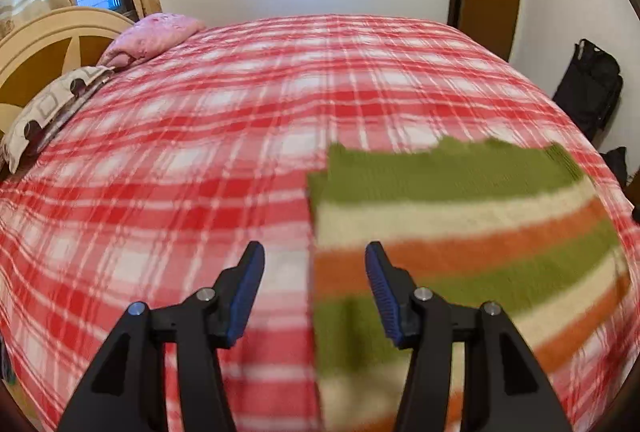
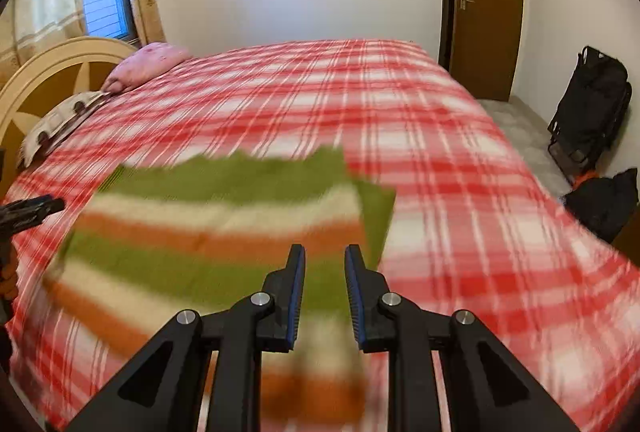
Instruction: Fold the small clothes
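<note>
A small knitted garment with green, cream and orange stripes [image 1: 460,224] lies flat on the red-and-white checked bedspread [image 1: 200,151]. My left gripper [image 1: 315,252] is open and empty above the garment's left edge. In the right wrist view the garment [image 2: 216,224] lies left of centre. My right gripper [image 2: 325,256] is open and empty, hovering over the garment's right edge. The left gripper's tip [image 2: 36,209] shows at the far left of that view. Both views are blurred by motion.
A pink pillow [image 1: 152,35] and a patterned pillow [image 1: 52,107] lie by the headboard [image 1: 44,43] at left. A brown door [image 2: 484,3] stands at the back right. Black bags [image 2: 592,111] sit on the floor to the right of the bed.
</note>
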A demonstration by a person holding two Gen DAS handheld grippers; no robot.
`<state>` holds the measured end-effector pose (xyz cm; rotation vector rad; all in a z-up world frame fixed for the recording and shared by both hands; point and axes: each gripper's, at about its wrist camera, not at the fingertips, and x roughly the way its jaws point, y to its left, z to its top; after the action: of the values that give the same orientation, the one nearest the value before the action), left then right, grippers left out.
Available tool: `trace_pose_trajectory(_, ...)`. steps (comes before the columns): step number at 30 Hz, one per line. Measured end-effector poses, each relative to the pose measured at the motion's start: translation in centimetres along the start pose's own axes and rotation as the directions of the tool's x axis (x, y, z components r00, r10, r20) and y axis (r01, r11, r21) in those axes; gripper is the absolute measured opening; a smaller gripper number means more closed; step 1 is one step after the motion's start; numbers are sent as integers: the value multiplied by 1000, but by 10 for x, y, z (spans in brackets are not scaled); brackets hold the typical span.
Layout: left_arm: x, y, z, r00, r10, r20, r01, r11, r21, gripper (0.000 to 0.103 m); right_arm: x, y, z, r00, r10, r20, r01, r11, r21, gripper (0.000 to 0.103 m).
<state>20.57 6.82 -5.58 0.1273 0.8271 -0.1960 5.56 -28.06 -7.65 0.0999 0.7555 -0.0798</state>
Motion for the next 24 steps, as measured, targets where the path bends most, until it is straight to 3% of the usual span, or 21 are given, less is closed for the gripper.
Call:
trace_pose_trajectory(4,-11,-18,-25,1000,-31,-1,31,999,-19,55,-1,14,-33,999,17,-35,-17,1000,-2,21)
trace_pose_trajectory(6,-10,-28,-38,997,-68,-25,67,997,-34,55,8,13,-45,997,15,-77,-15,1000,6,21)
trace_pose_trajectory(8,-4,-37,-47,997,-58,-55,58,998,-11,55,23,9,-59,991,-3,-137,5,1000,8,21)
trace_pose_trajectory(12,8,-39,-62,996,-23,-91,23,1000,-2,55,19,4,-74,997,4,-79,-3,1000,12,21)
trace_pose_trajectory(18,-7,-31,-67,997,-4,-77,4,1000,-5,56,9,9,-74,992,-13,-122,13,1000,-5,21)
trace_pose_trajectory(19,-14,-28,-70,998,-12,-68,11,1000,-21,58,5,9,-72,991,-5,-132,5,1000,1,21)
trace_pose_trajectory(21,-32,-10,-72,999,-32,-25,29,995,-97,79,-8,8,-63,993,41,-111,-37,998,44,21)
trace_pose_trajectory(23,-43,5,-75,1000,-4,11,5,987,-159,85,-19,15,-52,993,94,-72,-90,994,66,23)
trace_pose_trajectory(24,-47,14,-77,1000,10,25,-5,982,-191,85,-25,21,-45,991,124,-48,-121,990,71,32)
